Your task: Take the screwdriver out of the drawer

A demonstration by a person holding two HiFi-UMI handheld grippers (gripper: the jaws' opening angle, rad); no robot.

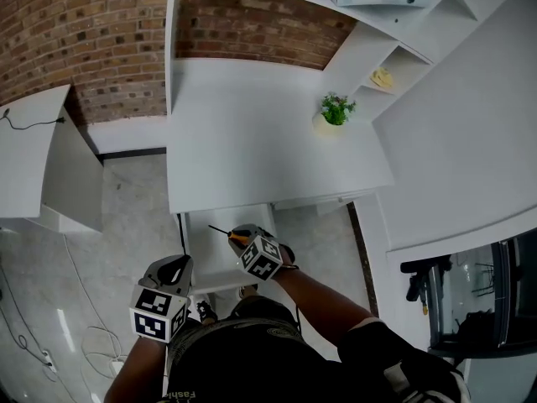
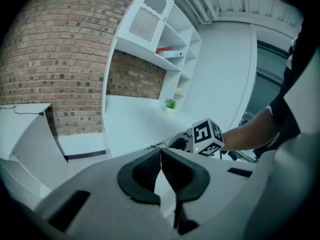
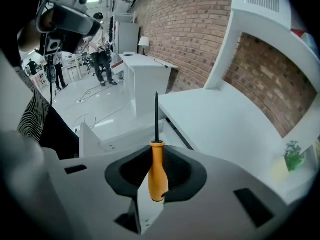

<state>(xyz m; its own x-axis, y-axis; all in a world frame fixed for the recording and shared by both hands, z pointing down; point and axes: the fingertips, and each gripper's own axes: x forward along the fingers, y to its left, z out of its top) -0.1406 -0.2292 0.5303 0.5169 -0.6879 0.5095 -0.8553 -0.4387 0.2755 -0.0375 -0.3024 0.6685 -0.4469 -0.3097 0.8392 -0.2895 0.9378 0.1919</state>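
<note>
The screwdriver [image 3: 157, 173] has an orange handle and a thin black shaft that points forward past the jaws. My right gripper [image 3: 157, 170] is shut on its handle. In the head view the right gripper [image 1: 241, 236] holds the screwdriver [image 1: 236, 237] above the open white drawer [image 1: 211, 264], which sticks out from the front of the white desk [image 1: 252, 141]. My left gripper [image 1: 178, 264] hangs lower left, beside the drawer's near corner. In the left gripper view the left gripper [image 2: 161, 162] is shut with its pads together and nothing between them.
A small potted plant [image 1: 335, 110] stands at the desk's back right. White shelves [image 1: 394, 23] rise along the right with a box and a yellow item. A white side table [image 1: 33, 158] stands at left, and cables [image 1: 88, 334] lie on the floor. People stand far back in the right gripper view.
</note>
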